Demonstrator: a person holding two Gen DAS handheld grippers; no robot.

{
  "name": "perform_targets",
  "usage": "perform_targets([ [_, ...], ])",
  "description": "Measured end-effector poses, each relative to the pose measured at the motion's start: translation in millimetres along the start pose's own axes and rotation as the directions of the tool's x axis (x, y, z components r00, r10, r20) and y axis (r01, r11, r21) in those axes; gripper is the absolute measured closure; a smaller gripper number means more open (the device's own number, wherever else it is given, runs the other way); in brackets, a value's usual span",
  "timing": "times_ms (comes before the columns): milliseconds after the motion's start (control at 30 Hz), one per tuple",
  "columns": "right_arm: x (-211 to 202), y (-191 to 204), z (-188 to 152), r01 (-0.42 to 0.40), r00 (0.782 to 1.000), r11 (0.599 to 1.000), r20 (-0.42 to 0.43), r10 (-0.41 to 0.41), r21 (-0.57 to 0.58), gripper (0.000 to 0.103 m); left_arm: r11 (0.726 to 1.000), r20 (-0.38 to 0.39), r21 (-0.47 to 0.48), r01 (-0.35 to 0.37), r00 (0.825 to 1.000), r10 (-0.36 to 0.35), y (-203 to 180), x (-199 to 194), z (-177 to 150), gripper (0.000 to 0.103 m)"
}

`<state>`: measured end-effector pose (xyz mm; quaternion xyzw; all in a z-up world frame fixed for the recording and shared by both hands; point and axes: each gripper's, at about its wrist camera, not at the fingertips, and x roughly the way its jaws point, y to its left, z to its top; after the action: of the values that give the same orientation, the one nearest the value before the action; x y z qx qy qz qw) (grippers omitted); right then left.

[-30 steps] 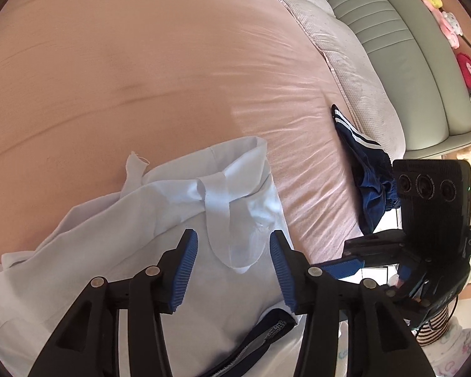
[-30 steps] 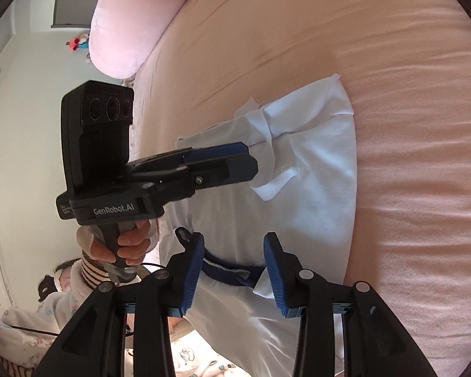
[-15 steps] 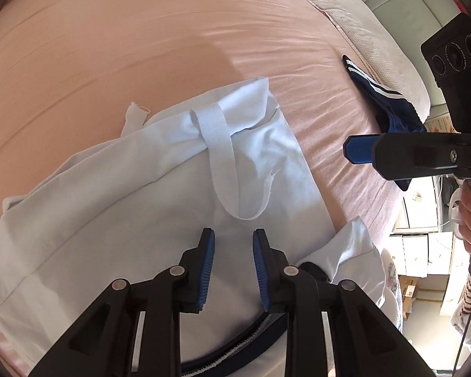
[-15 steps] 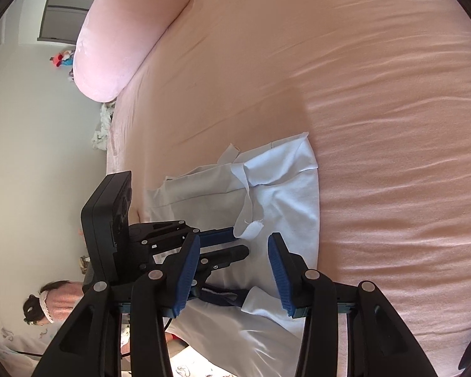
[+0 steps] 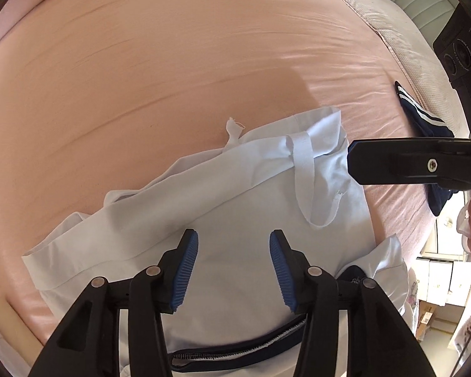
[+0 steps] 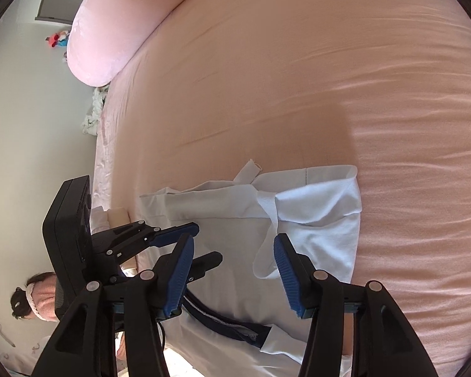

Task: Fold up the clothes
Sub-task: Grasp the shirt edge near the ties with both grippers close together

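My left gripper (image 5: 234, 270) points steeply down over the white garment (image 5: 235, 207) at lower centre of the pink bed (image 5: 172, 62), jaws opening, empty. My right gripper (image 6: 234, 271) tilts down beside it, also opening, gripping nothing.

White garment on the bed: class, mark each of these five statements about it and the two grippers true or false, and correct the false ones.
1. The white garment lies on a pink bed sheet. True.
2. The left gripper is clamped on the garment. False: its jaws are opening and hold nothing; the cloth lies beneath them.
3. A loose white strap lies on top of the garment. True.
4. The navy striped garment lies on top of the white one. False: it lies apart, on the sheet near the bed's edge.
5. The right gripper holds the pink pillow. False: its jaws are opening, empty, over the white garment.
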<state>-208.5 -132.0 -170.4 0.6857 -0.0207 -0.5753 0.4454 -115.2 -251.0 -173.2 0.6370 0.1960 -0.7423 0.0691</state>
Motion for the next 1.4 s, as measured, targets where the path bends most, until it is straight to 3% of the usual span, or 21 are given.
perform_targets([
  [233,13.1,8.6,21.1,-0.008,1.0,1.0,-0.006,0.008,0.004,0.049,0.999,-0.005,-0.045,0.02,1.0,-0.02,19.8,-4.8,8.0,0.059],
  [367,24.2,0.6,29.3,0.001,0.999,0.997,-0.035,0.002,0.072,0.049,0.999,0.005,-0.042,0.013,1.0,-0.012,25.1,-11.1,13.3,0.059],
  [567,30.8,-22.2,43.5,-0.147,0.989,0.961,0.023,0.145,0.233,0.049,0.998,0.046,-0.041,0.055,0.998,-0.053,36.4,-28.0,30.3,0.059],
  [633,35.3,-27.2,49.8,-0.151,0.988,0.952,0.018,0.152,0.264,0.049,0.999,0.053,-0.022,0.045,0.998,-0.044,38.6,-28.5,38.8,0.059],
  [800,53.7,-33.4,55.5,-0.121,0.989,0.948,-0.049,0.141,0.293,0.049,0.993,0.03,0.057,0.102,0.994,-0.104,31.0,-14.7,57.2,0.059],
  [967,60.3,-48.3,50.0,-0.126,0.988,0.931,-0.036,0.148,0.344,0.049,0.986,0.005,0.134,0.103,0.995,-0.104,22.0,9.3,63.6,0.059],
  [1067,58.0,-57.8,44.5,-0.163,0.984,0.912,-0.006,0.178,0.377,0.049,0.984,-0.034,0.095,0.15,0.988,-0.148,26.8,25.8,64.5,0.059],
  [1167,55.7,-61.3,41.5,-0.161,0.984,0.908,-0.005,0.177,0.387,0.049,0.98,-0.015,0.05,0.19,0.982,-0.19,35.9,29.4,63.9,0.06],
  [1200,55.8,-61.1,41.4,-0.16,0.984,0.91,-0.011,0.177,0.382,0.049,0.979,0.0,0.038,0.198,0.98,-0.199,39.2,27.4,63.7,0.062],
  [1300,57.3,-59.3,41.6,-0.155,0.984,0.915,-0.023,0.176,0.373,0.049,0.988,0.015,0.001,0.152,0.988,-0.152,48.9,27.2,61.9,0.09],
  [1400,59.5,-56.9,42.4,-0.141,0.986,0.917,-0.027,0.162,0.373,0.048,0.991,0.025,0.005,0.134,0.991,-0.134,51.6,24.0,55.1,0.095],
])
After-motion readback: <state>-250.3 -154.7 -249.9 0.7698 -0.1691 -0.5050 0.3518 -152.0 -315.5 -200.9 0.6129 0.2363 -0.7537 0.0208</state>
